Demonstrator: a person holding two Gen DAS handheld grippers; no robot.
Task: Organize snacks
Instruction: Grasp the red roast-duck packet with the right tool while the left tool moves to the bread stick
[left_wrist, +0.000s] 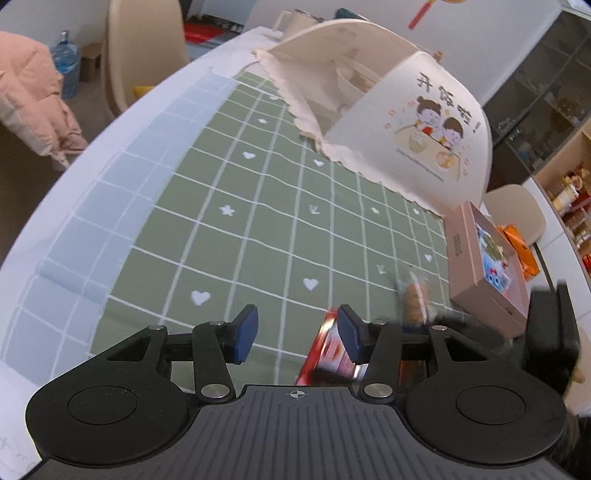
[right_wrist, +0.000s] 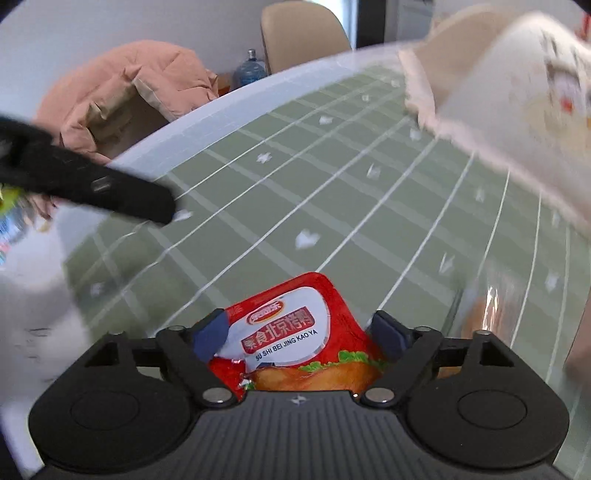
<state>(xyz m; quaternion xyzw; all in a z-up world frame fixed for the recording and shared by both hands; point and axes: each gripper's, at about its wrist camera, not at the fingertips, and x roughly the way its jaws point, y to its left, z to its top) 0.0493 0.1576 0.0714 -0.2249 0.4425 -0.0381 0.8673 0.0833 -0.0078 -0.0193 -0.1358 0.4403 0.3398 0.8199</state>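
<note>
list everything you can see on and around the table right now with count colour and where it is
red snack packet: one, red and white, held between the right tool's fingers
clear-wrapped pastry: one, brown, on the cloth beside the pink box
pink box: one, right side of the table
orange packet: one, behind the pink box
food cover: one, white with cartoon print, tilted open at the far side
tablecloth: one, green with white grid
chair: beige, beyond the table
jacket: one, pink, beyond the table
water jug: one, blue, on the floor
left tool: open, empty
right tool: gripping the packet
</note>
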